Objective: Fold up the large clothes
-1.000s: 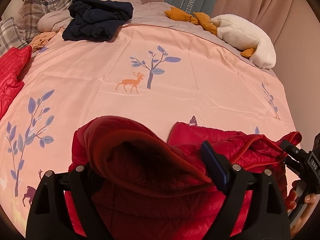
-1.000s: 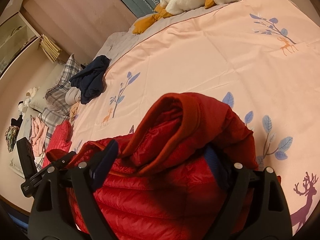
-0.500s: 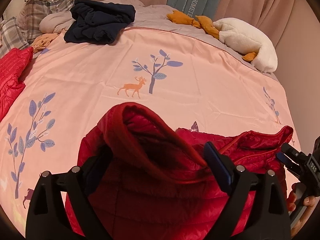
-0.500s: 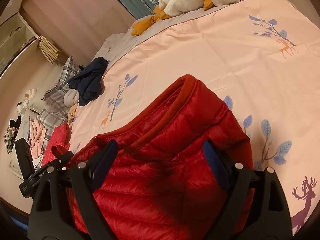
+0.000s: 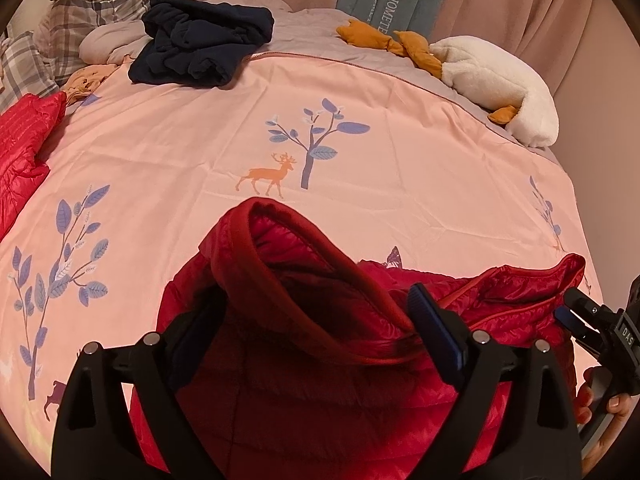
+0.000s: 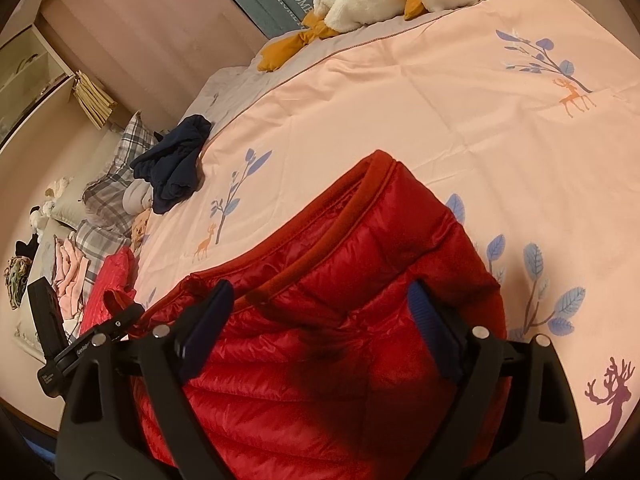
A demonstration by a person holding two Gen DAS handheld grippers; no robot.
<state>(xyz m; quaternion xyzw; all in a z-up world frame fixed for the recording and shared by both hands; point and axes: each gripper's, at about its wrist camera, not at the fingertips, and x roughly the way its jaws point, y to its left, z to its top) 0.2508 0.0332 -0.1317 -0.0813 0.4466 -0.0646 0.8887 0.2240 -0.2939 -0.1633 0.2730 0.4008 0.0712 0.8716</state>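
While both grippers hover low in frame, one red puffer jacket lies bunched on the pink bed. Left gripper fingers spread wide, right gripper fingers spread too (neither pinching fabric). One navy garment upper left, one white plush goose upper right, a second red garment at left edge.
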